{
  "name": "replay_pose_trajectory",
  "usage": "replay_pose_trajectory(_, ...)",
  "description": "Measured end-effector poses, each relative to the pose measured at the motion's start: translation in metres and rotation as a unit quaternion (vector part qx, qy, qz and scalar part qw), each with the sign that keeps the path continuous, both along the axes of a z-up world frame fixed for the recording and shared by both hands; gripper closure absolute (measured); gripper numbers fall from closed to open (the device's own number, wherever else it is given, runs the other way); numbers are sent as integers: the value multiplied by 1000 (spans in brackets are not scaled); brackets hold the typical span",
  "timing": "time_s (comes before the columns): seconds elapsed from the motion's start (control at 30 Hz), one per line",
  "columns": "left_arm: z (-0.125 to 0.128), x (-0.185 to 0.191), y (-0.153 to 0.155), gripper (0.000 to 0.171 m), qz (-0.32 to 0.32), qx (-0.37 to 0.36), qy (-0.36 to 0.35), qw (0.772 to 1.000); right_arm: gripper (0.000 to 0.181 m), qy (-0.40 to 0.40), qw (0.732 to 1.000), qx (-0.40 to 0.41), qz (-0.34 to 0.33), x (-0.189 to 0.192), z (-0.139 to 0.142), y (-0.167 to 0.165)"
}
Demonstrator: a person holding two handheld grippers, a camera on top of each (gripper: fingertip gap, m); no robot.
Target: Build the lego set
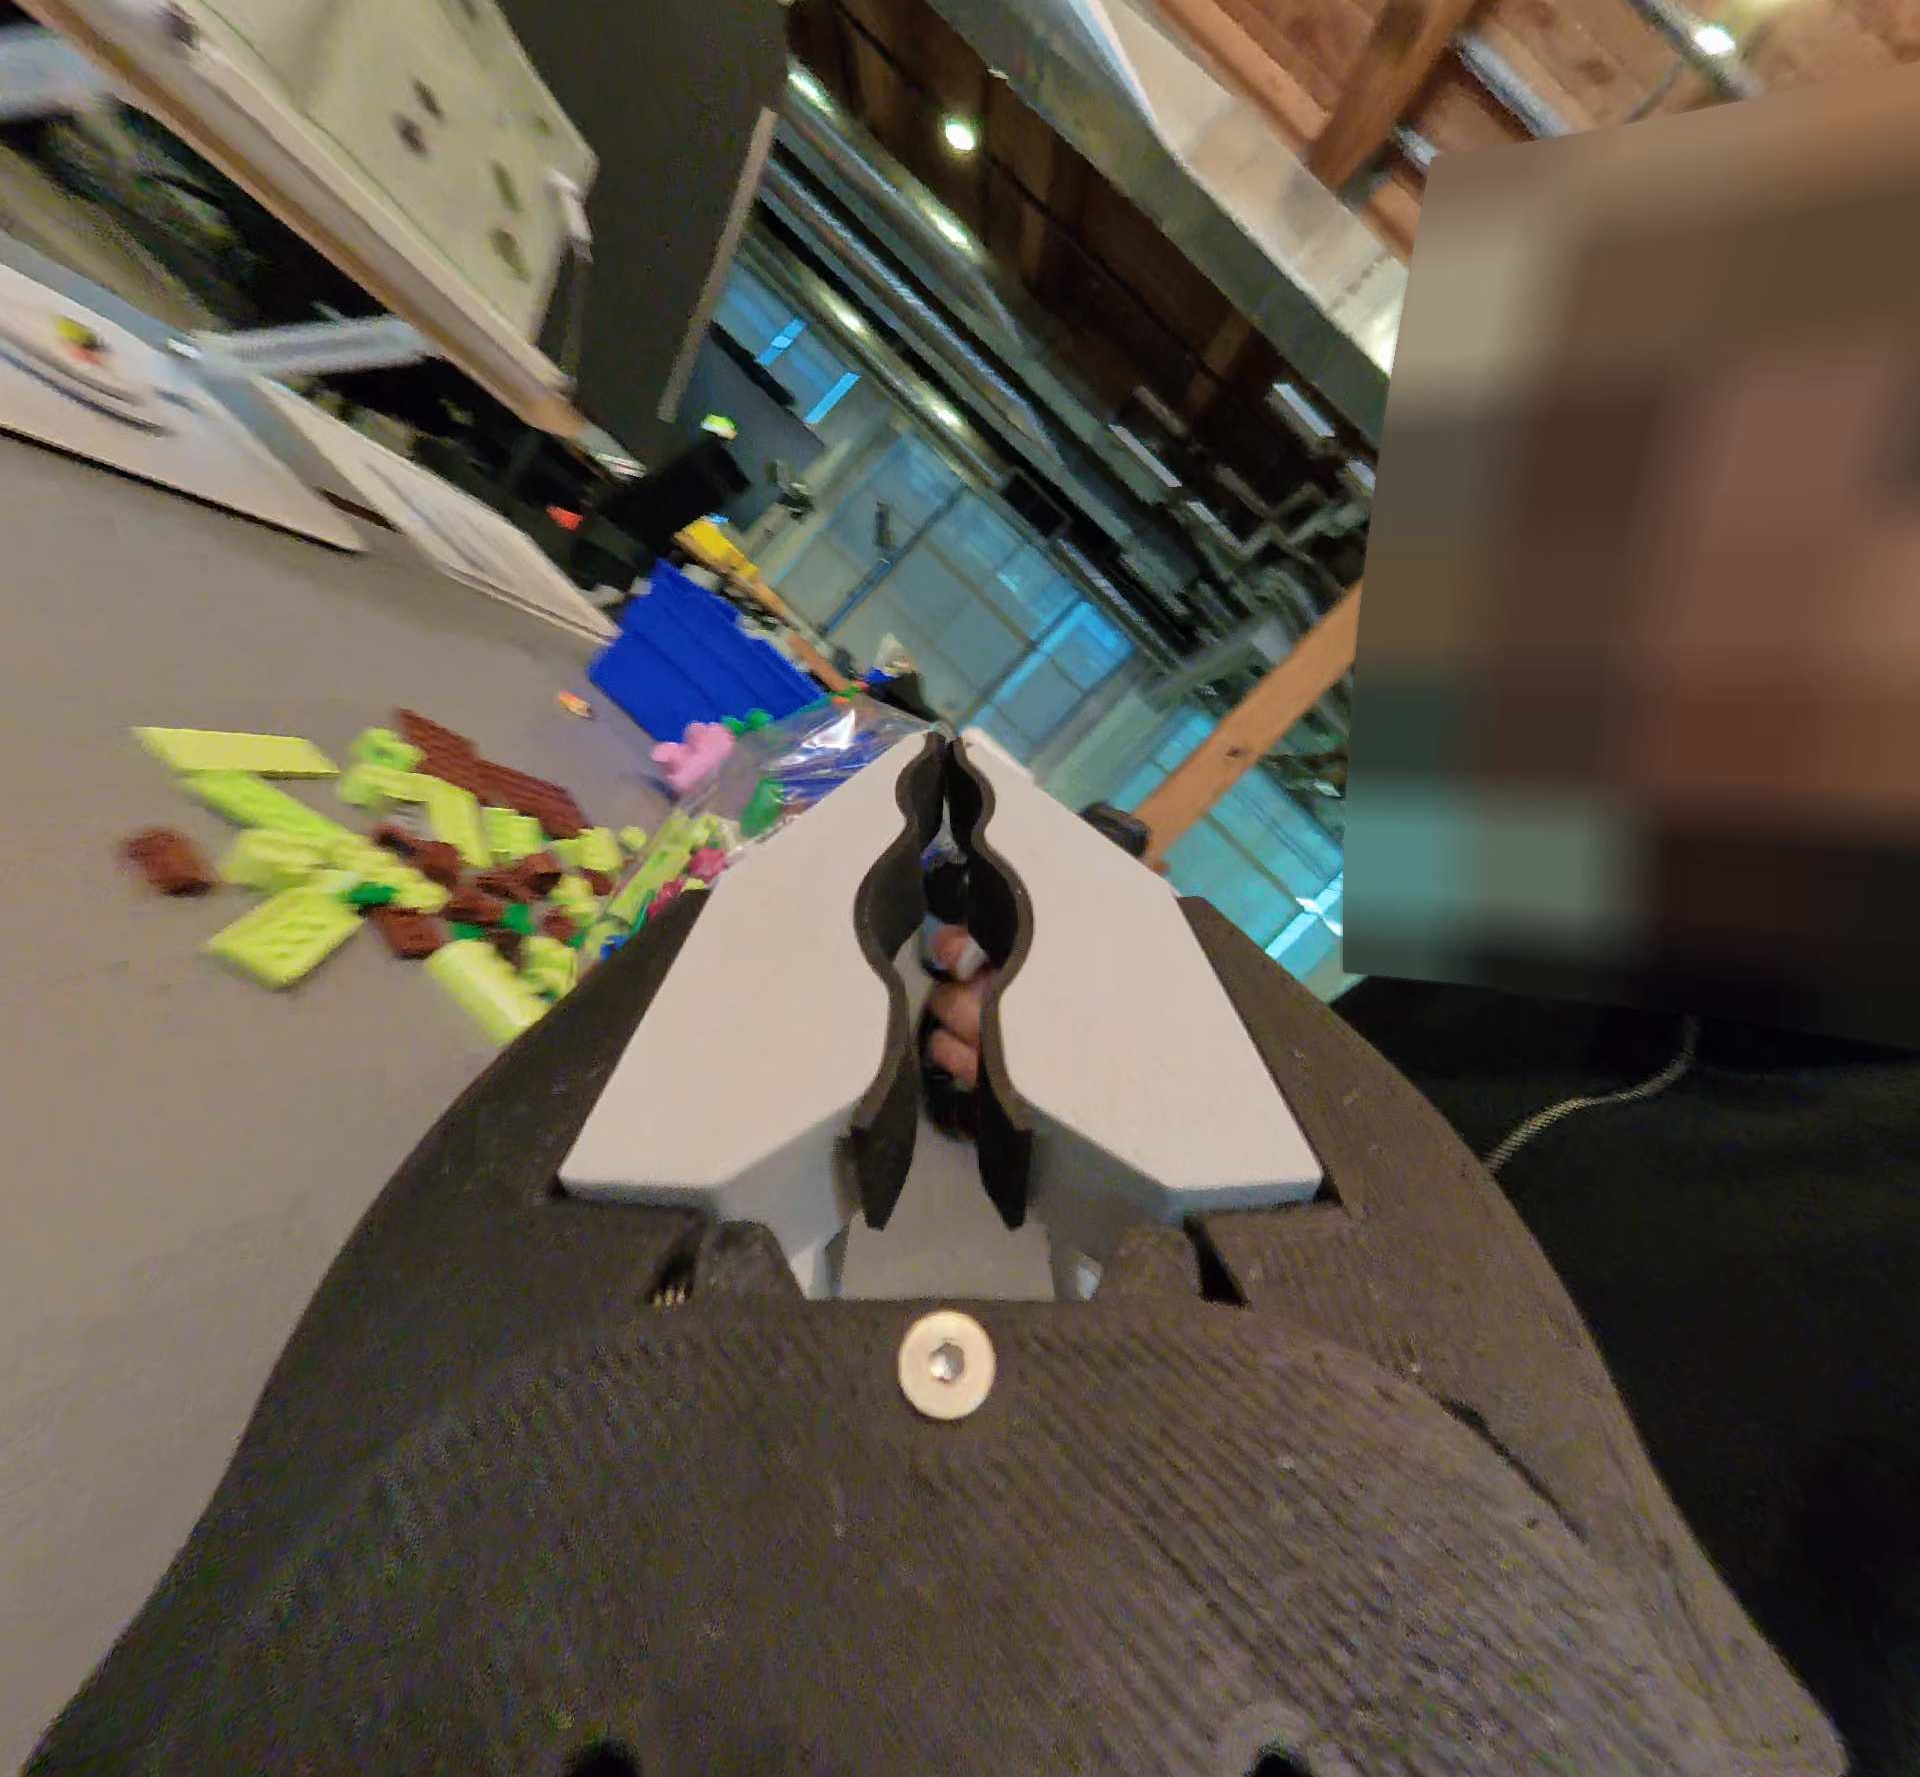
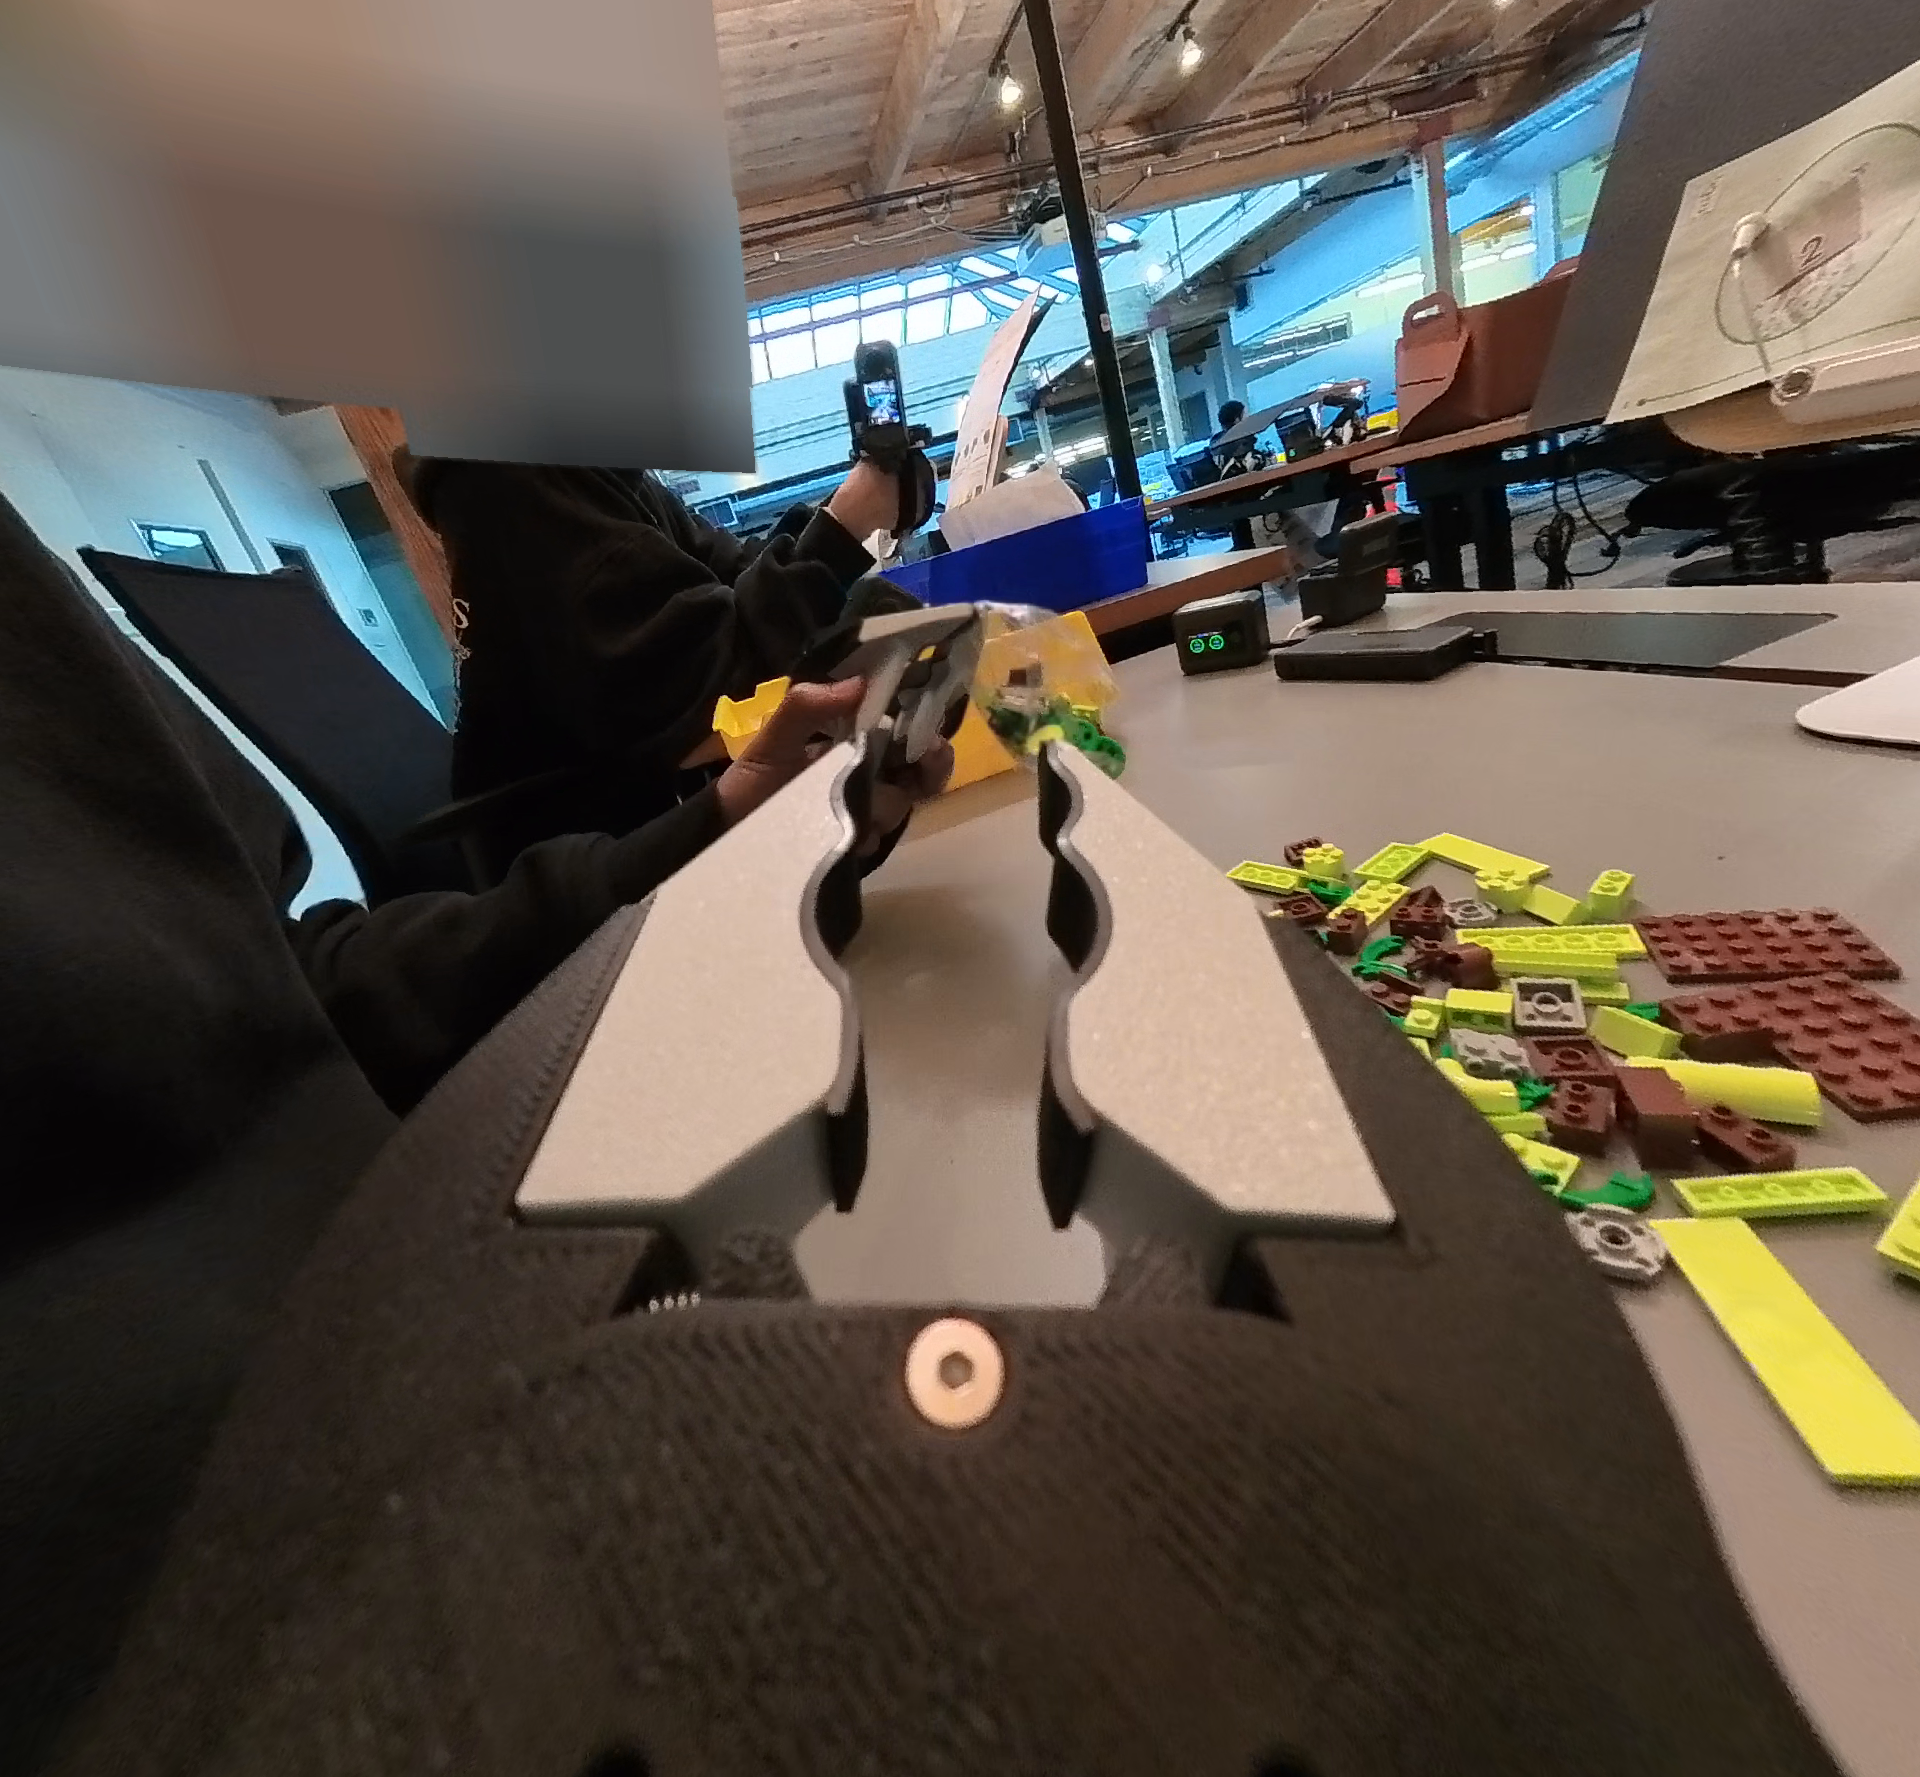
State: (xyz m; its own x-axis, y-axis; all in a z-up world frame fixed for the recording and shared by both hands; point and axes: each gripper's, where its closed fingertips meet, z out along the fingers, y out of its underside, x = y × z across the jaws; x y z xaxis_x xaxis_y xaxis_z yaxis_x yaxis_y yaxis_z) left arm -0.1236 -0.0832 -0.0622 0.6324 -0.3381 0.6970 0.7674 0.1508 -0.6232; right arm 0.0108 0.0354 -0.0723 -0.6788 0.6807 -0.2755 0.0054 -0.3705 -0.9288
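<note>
Just ahead of our right gripper (image 2: 951, 766), above the grey surface (image 2: 1351, 771), hangs the clear bag (image 2: 1039, 709) of small green and yellow pieces, and the coming move turns on that bag. Our right fingers stand well apart with nothing between them. The bag lies in front of them, a little off centre and close to the tip of the right-hand finger. It is not yet inside the gap.

Our left gripper (image 1: 943, 742) has its fingers closed until the tips meet. From the right wrist view we judge that they pinch the bag's upper edge. In the left wrist view the bag shows only as crinkled plastic just behind and left of the tips, so we cannot confirm the pinch there. The bag droops from that pinch down and towards our right fingers, so its long axis runs roughly from the left gripper's tips to ours.

We read this as the opening of a fresh bag. The left gripper holds it, and the right is nearer the free end, so we would bring that end into the gap and close on it.

Loose lime and brown pieces (image 2: 1558, 1021) lie spread on the surface to our right, well apart from both grippers, with two brown plates (image 2: 1766, 943) at their far edge.
</note>
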Motion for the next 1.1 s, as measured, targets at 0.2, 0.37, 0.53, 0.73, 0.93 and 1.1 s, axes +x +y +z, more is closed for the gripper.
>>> replay_pose_trajectory(0.2,-33,-42,-24,171,141,-158,85,974,153,-3,1000,-13,3,0,1,2)
replay_pose_trajectory(0.37,-54,-60,-30,171,210,-269,143,929,153,-5,1000,-17,4,-1,1,3)
replay_pose_trajectory(0.53,-78,-71,-32,171,255,-390,220,857,154,-7,1000,-21,6,-1,0,3)
replay_pose_trajectory(0.73,-90,-70,-20,171,285,-494,355,741,154,-11,1000,-20,11,-1,-1,1)
replay_pose_trajectory(0.93,-85,-72,-28,171,301,-533,396,685,154,-14,1000,-21,12,-1,-2,1)
replay_pose_trajectory(1.1,-96,-72,-30,171,285,-552,394,677,154,-17,1000,-21,13,-2,-3,1)
